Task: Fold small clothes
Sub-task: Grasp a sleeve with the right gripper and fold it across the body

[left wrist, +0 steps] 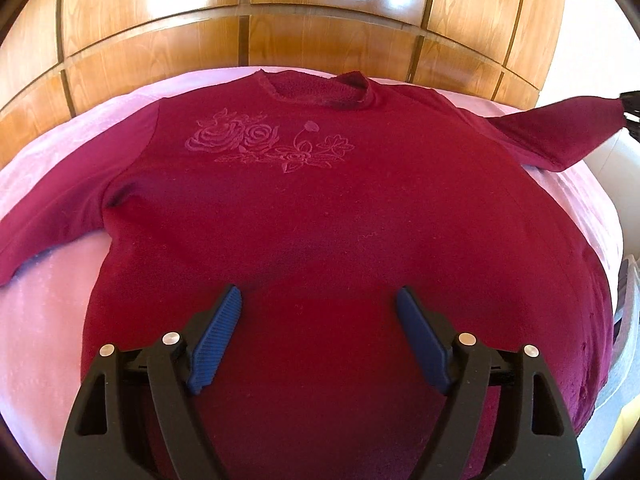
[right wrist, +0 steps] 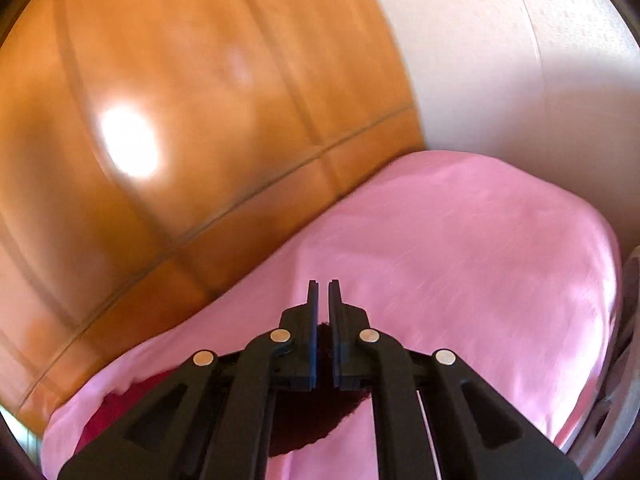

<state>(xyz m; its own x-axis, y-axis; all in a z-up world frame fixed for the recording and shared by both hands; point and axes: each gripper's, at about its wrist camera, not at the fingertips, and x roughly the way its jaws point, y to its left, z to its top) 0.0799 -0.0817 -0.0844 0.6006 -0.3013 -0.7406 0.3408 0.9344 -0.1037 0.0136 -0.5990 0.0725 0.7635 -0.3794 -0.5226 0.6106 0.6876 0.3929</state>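
A dark red sweater (left wrist: 320,200) with an embossed rose pattern lies face up and flat on a pink bed cover (left wrist: 40,320). My left gripper (left wrist: 320,300) hangs open over the sweater's lower body, with nothing between its blue pads. The sweater's right sleeve (left wrist: 560,132) is lifted off the cover and pulled out to the right, where the right gripper (left wrist: 631,106) shows at the picture's edge. In the right wrist view the right gripper (right wrist: 323,284) is shut on dark red sleeve cloth (right wrist: 308,428), which hangs below the fingers. The left sleeve (left wrist: 48,232) lies spread out flat.
A wooden panelled wall (left wrist: 320,40) stands right behind the bed. The pink cover (right wrist: 460,260) reaches to the bed's right edge, with a white wall (right wrist: 500,60) beyond it. Pale objects sit beside the bed at lower right (left wrist: 628,320).
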